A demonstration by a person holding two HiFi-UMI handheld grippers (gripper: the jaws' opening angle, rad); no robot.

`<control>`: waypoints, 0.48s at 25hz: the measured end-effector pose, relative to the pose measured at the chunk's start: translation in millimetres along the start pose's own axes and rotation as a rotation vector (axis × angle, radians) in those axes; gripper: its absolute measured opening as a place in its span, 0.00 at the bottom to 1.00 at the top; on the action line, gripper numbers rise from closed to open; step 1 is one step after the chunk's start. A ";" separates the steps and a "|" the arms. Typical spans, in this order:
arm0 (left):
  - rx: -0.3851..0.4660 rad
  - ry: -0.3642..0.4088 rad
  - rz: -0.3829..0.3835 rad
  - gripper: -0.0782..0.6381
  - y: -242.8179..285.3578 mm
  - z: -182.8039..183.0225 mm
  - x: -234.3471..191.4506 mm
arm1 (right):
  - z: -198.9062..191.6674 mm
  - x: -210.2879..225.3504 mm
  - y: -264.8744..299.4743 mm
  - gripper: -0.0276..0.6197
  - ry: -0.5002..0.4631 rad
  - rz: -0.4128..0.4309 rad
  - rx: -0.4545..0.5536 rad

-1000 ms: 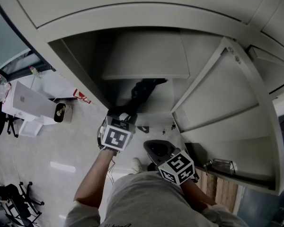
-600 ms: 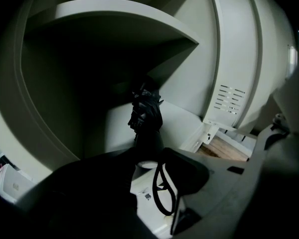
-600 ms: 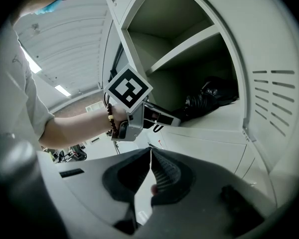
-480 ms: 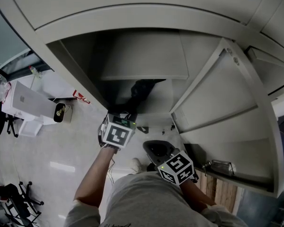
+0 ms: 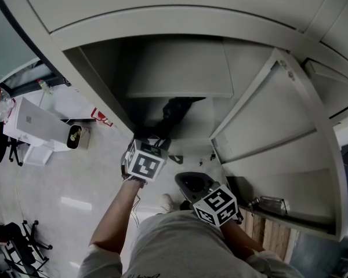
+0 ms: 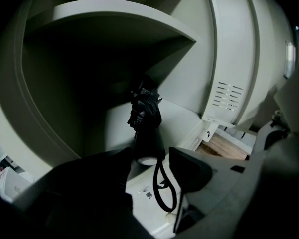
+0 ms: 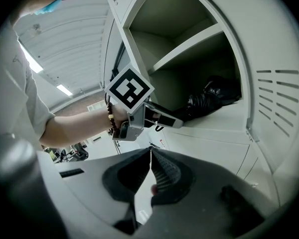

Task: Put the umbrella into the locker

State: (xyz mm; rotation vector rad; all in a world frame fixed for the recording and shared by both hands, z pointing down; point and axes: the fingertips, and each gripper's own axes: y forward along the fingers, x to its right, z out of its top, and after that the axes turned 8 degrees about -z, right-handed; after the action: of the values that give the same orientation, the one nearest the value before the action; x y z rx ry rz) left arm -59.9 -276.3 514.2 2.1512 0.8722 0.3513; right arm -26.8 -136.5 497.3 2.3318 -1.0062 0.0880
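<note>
Umbrella (image 6: 145,114): flat on locker (image 5: 180,68) shelf (image 6: 182,117), handle (image 6: 148,144) toward opening, strap (image 6: 164,190) over edge; looks placed. Left tool (image 6: 152,163): just been opening, now apart around handle, not gripping, letting go. Right tool (image 7: 150,153): pinched together, empty, parked low, out of way.

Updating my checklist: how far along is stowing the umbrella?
Done: the umbrella lies in the open locker. In hand: the left gripper has just been opening its jaws, handle end between them, unpinched; right gripper shut, empty. Left: withdraw, perhaps close the door.
</note>
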 end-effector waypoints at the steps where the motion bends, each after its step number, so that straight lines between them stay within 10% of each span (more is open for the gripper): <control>1: 0.001 -0.001 -0.005 0.46 -0.2 -0.8 0.5 | -0.1 -0.4 0.2 0.09 -0.001 0.001 -0.001; 12: 0.055 -0.035 -0.031 0.48 -24.3 -8.8 8.8 | -1.3 -2.2 0.2 0.09 -0.015 -0.011 -0.012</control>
State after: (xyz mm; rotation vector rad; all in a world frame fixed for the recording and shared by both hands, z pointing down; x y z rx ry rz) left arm -69.4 -253.9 501.7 2.1855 0.9044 0.2756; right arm -28.3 -134.5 497.9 2.3301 -0.9983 0.0605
